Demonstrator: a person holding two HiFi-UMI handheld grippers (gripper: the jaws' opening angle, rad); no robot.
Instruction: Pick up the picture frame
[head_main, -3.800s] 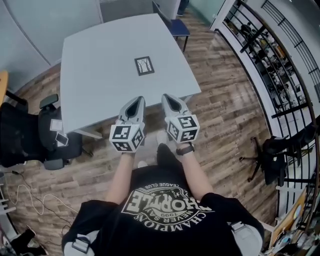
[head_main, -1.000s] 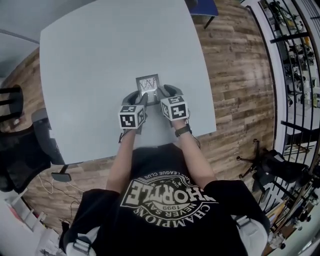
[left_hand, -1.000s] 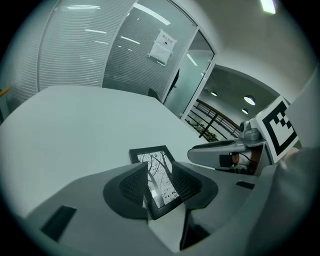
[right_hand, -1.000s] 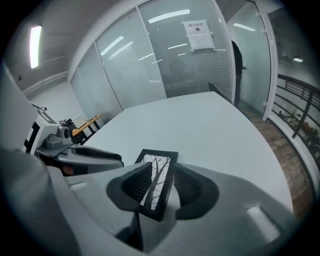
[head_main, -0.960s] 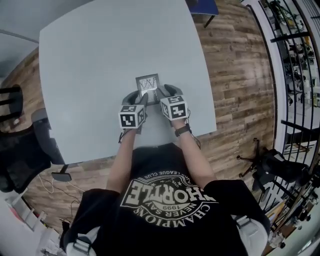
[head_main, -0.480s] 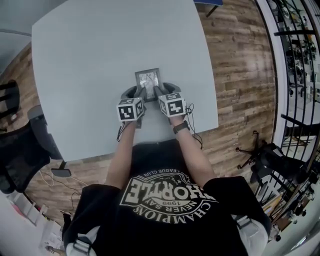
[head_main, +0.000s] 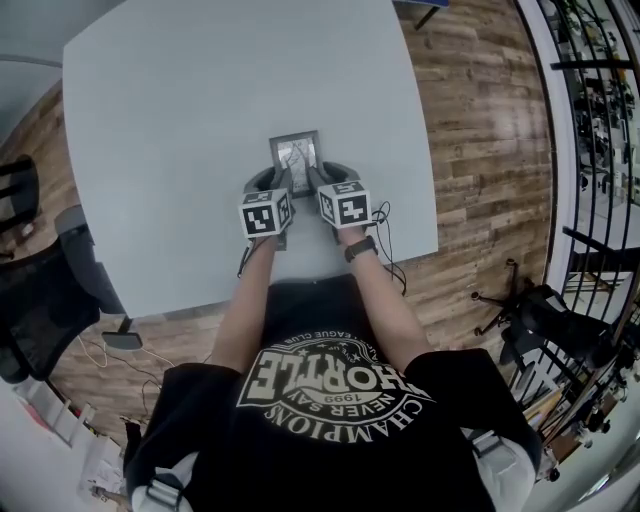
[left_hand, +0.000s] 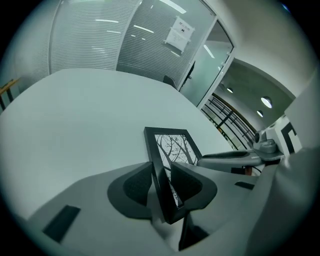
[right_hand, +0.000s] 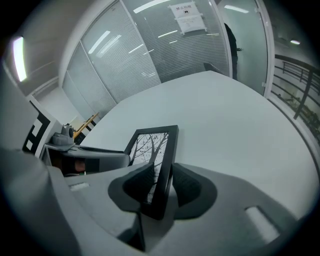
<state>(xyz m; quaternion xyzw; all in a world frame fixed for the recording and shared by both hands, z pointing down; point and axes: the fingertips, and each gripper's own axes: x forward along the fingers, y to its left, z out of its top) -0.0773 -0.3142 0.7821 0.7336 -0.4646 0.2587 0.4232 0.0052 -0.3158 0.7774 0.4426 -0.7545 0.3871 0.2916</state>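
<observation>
The picture frame (head_main: 296, 152) sits on the grey table (head_main: 180, 100), nearer its near edge than its far one, just beyond both grippers. The left gripper (head_main: 281, 183) has the frame's near left side between its jaws, which are closing, with the pads pressing on the black edge. The right gripper (head_main: 316, 180) takes the near right side the same way, its jaws also closing on the edge. The two grippers are side by side, close together, angled down.
</observation>
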